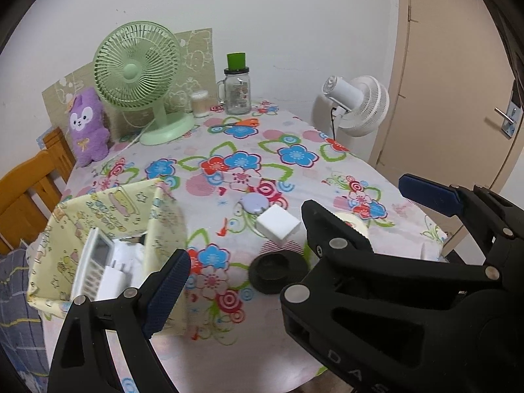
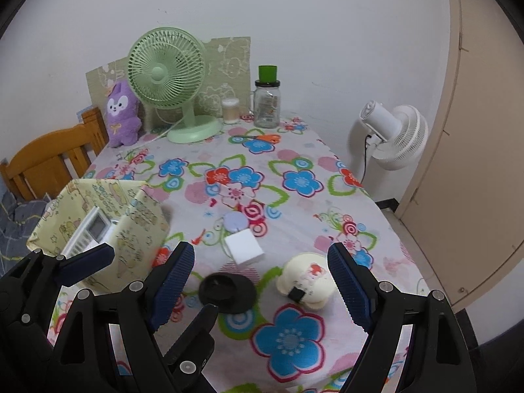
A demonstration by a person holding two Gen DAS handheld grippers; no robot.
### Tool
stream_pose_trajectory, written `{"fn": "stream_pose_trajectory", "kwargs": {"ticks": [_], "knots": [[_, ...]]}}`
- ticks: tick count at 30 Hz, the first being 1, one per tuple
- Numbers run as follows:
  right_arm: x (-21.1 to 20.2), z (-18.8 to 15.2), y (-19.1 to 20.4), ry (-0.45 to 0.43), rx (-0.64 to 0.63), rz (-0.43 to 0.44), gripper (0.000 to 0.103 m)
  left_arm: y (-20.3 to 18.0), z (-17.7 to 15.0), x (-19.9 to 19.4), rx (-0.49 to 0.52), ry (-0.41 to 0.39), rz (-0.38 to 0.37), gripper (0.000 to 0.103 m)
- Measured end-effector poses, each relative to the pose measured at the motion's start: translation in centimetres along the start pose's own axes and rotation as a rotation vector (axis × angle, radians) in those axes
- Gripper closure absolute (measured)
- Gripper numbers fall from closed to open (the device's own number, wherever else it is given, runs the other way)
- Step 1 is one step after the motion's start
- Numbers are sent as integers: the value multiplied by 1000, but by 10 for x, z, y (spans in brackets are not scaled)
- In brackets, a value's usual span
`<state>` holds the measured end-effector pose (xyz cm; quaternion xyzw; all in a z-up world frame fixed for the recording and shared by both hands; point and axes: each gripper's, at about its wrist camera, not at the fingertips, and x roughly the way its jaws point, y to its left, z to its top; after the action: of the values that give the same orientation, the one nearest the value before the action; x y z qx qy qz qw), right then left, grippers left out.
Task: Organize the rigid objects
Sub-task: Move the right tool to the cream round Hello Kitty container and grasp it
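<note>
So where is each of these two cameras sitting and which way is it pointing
Left wrist: on the left tool, facing forward over the floral table toward the green fan; its open fingers show, and the right tool crosses in.
Right wrist: on the right tool, same heading; the left tool shows at left.
Shared: yellow box, white cube, black disc.

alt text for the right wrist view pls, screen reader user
The open right gripper hovers over a floral tablecloth, above a black round object, a cream toy and a white cube. At left, the left gripper is by a yellow fabric box holding a remote.
</note>
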<state>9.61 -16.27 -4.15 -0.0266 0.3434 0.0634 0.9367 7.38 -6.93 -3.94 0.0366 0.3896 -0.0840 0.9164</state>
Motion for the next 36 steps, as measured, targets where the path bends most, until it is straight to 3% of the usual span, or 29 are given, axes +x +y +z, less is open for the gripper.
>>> {"fn": "stream_pose_trajectory", "kwargs": {"ticks": [22, 36], "knots": [[28, -12, -27, 34, -15, -27, 17, -19, -6, 36, -9, 23, -30, 9], [58, -28, -46, 64, 31, 23, 17, -15, -14, 73, -33, 70, -37, 9]]}}
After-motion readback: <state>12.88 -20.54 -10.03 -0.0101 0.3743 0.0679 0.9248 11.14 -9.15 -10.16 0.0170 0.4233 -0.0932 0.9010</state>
